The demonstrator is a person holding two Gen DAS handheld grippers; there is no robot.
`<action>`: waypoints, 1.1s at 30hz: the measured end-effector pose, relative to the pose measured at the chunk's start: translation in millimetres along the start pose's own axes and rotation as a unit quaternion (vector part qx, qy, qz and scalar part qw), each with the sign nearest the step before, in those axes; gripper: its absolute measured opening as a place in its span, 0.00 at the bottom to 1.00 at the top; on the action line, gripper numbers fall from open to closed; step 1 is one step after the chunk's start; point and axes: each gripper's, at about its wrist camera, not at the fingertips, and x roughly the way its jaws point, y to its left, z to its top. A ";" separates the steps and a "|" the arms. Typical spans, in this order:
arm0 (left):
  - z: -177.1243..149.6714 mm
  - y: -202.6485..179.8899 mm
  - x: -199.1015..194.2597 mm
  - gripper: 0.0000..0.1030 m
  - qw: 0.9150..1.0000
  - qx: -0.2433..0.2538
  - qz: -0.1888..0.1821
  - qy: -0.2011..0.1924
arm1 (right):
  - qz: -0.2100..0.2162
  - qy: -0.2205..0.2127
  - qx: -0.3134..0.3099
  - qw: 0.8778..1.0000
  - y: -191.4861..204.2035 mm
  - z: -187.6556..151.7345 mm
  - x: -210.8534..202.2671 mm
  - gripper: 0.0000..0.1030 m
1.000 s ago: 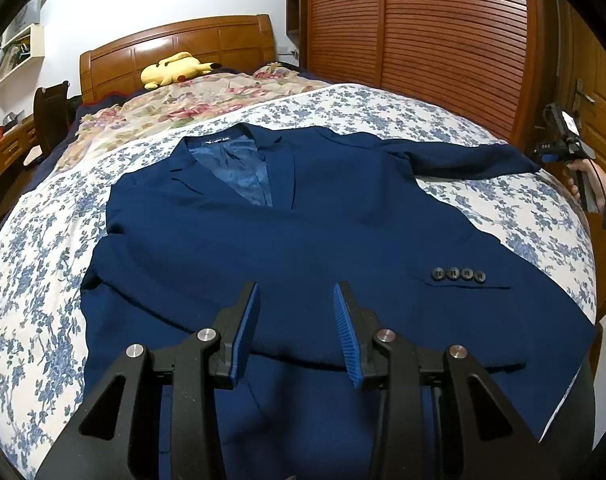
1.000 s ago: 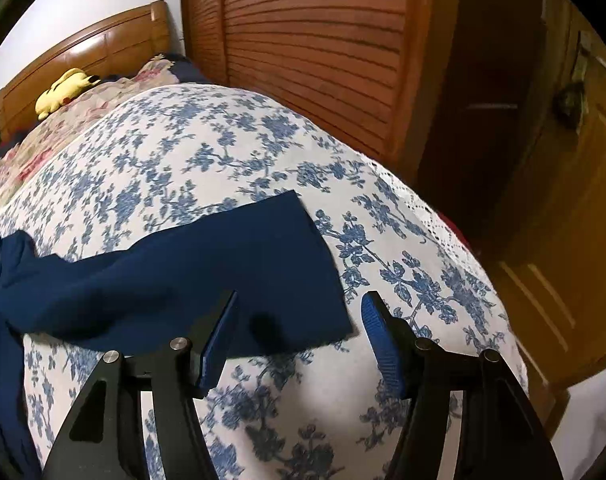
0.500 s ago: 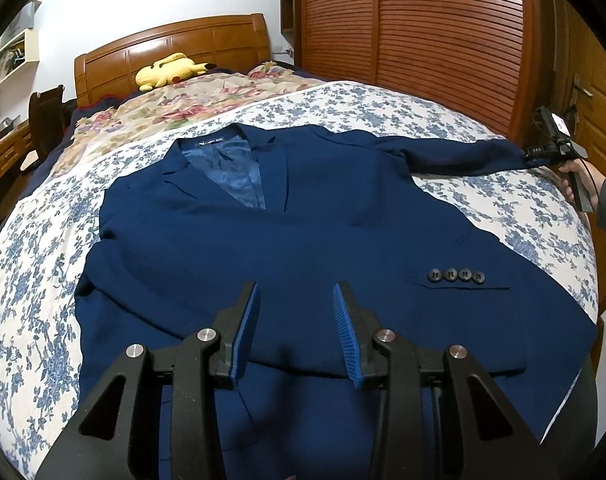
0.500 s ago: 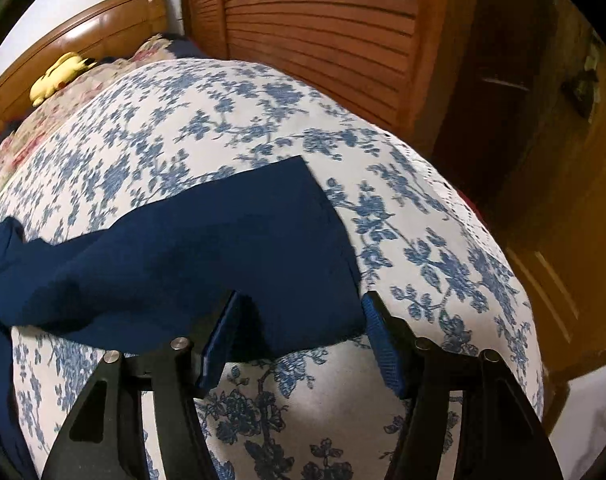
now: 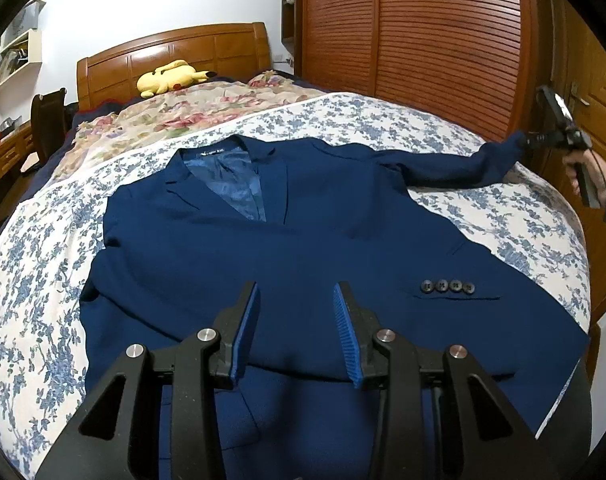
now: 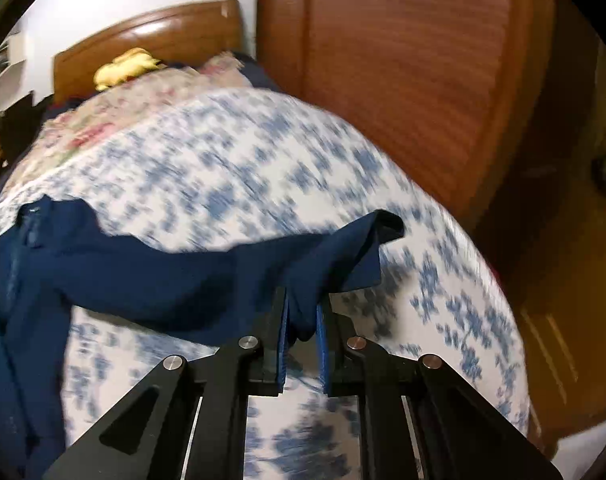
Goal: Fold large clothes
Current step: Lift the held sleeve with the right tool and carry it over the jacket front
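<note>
- Floral-sheeted bed [image 5: 503, 216] beside a slatted wooden wardrobe [image 5: 443, 40].
- Navy jacket [image 5: 303, 248] spread flat, centre frame.
- Left tongs [image 5: 295, 332] parted, empty, low centre above the hem.
- Right tongs [image 6: 302, 316] closing, pinching the sleeve cuff [image 6: 343, 256], raised off the sheet.

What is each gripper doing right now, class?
Left gripper: open, empty, above the navy blue suit jacket.
Right gripper: jaws closing, pinching the jacket's sleeve cuff.
</note>
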 end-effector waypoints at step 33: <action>-23.1 78.7 -95.4 0.38 0.996 -0.049 0.039 -0.064 | 0.245 -0.207 -0.238 0.916 287.9 -11.3 -290.5 0.11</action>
